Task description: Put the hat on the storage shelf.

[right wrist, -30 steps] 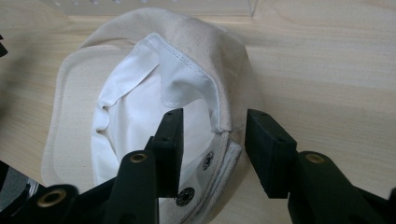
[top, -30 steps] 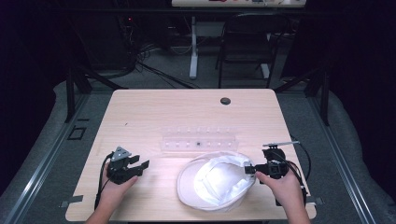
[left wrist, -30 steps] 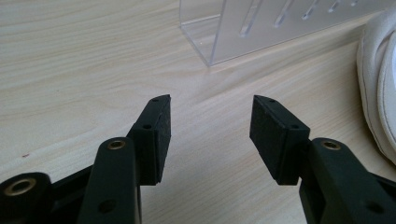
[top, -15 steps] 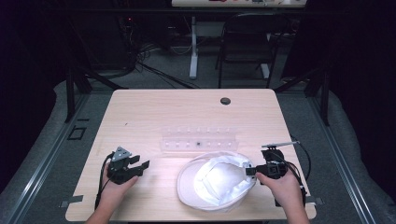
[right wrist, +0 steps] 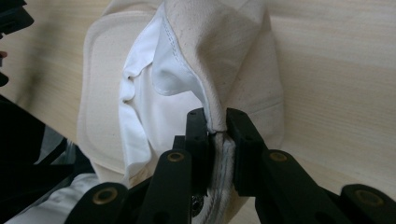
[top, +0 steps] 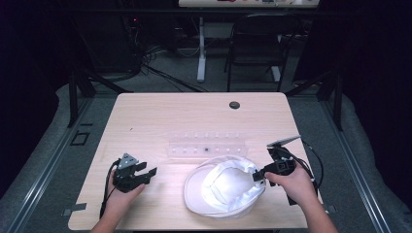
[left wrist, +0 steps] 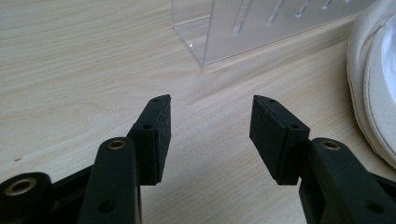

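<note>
A cream-white fabric hat [top: 223,190] lies upside down on the wooden table [top: 145,121], front right of centre. My right gripper [top: 258,176] is at the hat's right rim; its jaws have just been closing and now pinch a raised fold of the brim. In the right gripper view the pads [right wrist: 200,128] press the hat [right wrist: 224,56] fabric from both sides of the right gripper [right wrist: 217,123]. My left gripper [top: 148,174] rests low on the table at the left, open and with nothing in it. From the left gripper [left wrist: 210,126], the hat [left wrist: 373,79] lies off to the right.
A clear plastic rack [top: 206,145] stands on the table just behind the hat, and its near corner [left wrist: 243,28] is ahead of the left jaws. A black round grommet [top: 234,105] sits near the far edge. A chair [top: 262,39] stands beyond the table.
The right gripper's jaws have closed onto the hat's right rim, which now stands pinched up. Both hands have stayed almost where they were.
</note>
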### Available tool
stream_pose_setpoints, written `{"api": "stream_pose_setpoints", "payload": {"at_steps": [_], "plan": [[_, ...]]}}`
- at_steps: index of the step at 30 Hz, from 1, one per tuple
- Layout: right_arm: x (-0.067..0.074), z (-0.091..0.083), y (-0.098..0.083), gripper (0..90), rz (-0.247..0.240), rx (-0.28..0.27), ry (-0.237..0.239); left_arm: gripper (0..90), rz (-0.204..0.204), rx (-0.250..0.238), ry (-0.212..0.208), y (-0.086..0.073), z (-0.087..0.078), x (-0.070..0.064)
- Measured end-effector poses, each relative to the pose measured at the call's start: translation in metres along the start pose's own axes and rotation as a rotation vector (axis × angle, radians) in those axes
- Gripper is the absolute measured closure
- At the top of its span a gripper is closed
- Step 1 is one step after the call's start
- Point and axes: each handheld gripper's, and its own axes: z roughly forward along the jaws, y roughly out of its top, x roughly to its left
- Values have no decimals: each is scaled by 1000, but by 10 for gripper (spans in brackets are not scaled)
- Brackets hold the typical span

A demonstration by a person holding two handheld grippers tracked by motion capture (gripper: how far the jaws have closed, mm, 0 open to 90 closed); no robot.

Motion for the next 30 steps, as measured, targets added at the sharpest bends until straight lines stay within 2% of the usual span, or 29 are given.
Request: {"api": "stream_pose_setpoints", "payload": {"at_steps": [2, 4, 6, 7, 13, 15, 17, 18, 20, 23, 24, 27, 30], "plan": [[-2, 1, 5, 798, 11, 45, 20, 488, 4, -3, -4, 0, 1, -1], [-2, 2, 9, 799, 31, 57, 34, 489, 8, 6, -5, 0, 0, -2], [-3, 1, 12, 800, 23, 75, 59, 489, 7, 0, -7, 0, 1, -3], [-1, 1, 12, 801, 44, 53, 64, 489, 9, 3, -8, 0, 1, -3], [-1, -7, 14, 803, 69, 26, 140, 490, 18, 4, -12, 0, 2, -5], [1, -9, 13, 804, 93, 13, 169, 490, 18, 2, -9, 0, 2, -6], [2, -11, 14, 804, 87, 6, 186, 490, 22, 1, -13, 0, 3, -6], [4, -12, 14, 805, 100, 6, 192, 490, 22, 2, -14, 0, 3, -6], [4, -13, 15, 805, 83, 19, 229, 490, 22, 3, -15, 0, 3, -7], [8, -14, 15, 806, 118, 2, 260, 491, 22, 6, -17, 0, 3, -7], [6, -15, 16, 806, 96, 14, 279, 491, 21, 7, -18, 0, 3, -7], [9, -14, 17, 807, 99, 3, 291, 491, 24, 2, -18, 0, 3, -8], [12, -15, 18, 808, 122, -20, 313, 491, 34, 9, -21, 0, 3, -9]]}}
